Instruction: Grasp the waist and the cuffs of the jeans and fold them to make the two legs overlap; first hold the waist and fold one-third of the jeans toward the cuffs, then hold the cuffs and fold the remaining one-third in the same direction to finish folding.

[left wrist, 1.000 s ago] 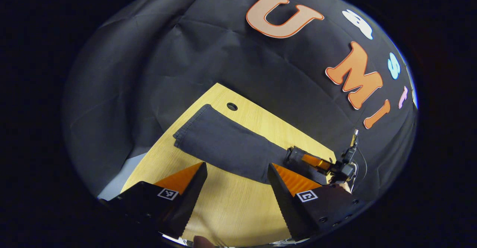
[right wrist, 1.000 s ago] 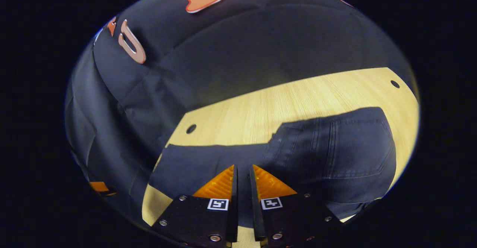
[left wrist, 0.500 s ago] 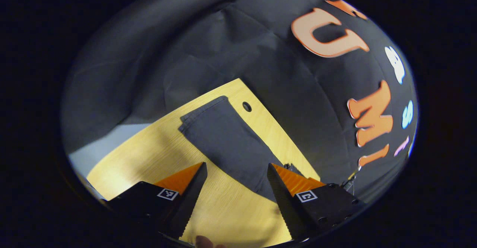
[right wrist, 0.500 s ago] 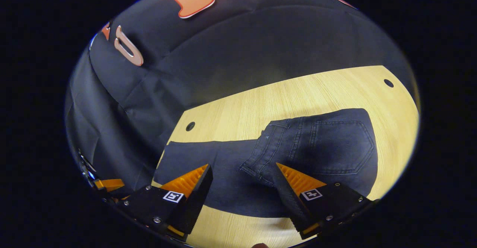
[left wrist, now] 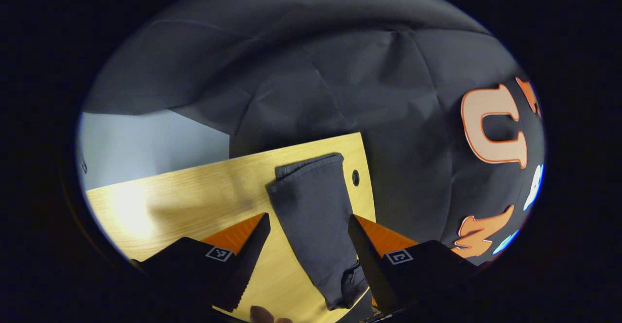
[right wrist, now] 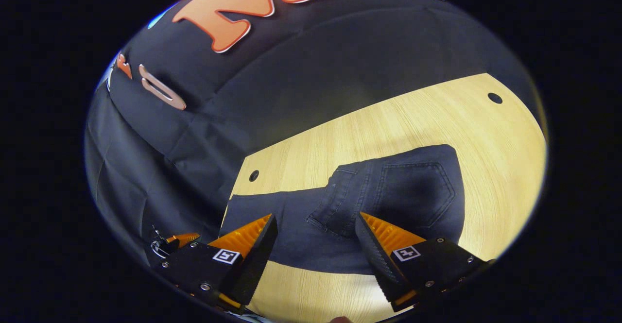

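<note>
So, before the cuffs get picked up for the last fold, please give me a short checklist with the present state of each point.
1. Waist third already folded over the legs: ok.
2. Left hand-held gripper open, holding nothing: ok.
3. Right hand-held gripper open, off the cloth: ok.
4. Cuffs lying flat on the table, visible ahead of the left one: ok.
5. Both cuffs exactly aligned: cannot tell.

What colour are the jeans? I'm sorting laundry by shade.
Dark, near-black denim with tonal stitching; the jeans show best in the right gripper view.
</note>
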The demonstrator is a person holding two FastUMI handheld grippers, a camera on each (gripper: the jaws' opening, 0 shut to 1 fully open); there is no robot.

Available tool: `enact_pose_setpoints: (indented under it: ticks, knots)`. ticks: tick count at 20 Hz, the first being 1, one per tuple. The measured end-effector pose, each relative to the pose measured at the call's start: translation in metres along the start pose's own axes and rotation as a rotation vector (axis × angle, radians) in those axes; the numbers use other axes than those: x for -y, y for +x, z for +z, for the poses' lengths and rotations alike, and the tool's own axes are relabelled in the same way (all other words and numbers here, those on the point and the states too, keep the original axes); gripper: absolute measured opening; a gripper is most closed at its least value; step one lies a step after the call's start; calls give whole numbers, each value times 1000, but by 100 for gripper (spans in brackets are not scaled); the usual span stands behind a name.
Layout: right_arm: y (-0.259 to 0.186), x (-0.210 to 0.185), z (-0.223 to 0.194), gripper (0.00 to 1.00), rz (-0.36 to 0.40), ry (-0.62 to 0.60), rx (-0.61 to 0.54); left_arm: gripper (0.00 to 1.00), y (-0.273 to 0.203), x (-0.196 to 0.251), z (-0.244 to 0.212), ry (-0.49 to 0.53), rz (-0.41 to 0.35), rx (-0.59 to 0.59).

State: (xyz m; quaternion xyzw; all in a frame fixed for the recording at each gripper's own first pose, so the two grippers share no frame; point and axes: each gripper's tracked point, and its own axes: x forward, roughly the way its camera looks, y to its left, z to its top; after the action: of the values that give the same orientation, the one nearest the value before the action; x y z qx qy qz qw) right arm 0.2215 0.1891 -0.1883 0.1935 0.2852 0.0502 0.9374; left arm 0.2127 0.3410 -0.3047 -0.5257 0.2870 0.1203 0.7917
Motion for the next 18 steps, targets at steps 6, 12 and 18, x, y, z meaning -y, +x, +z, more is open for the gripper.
enact_pose_setpoints:
  ticks: [6, 12, 18]
  knots:
    - [-5, 13, 1, 98, 3, 110, 1, 98, 41, -13, -8, -22, -2, -8]
    - [-7, 21, 7, 99, -3, 157, 14, 95, 67, 5, -4, -82, -83, 3]
    - [-17, 31, 3, 99, -11, 211, 19, 95, 119, 41, -6, 12, -52, -40]
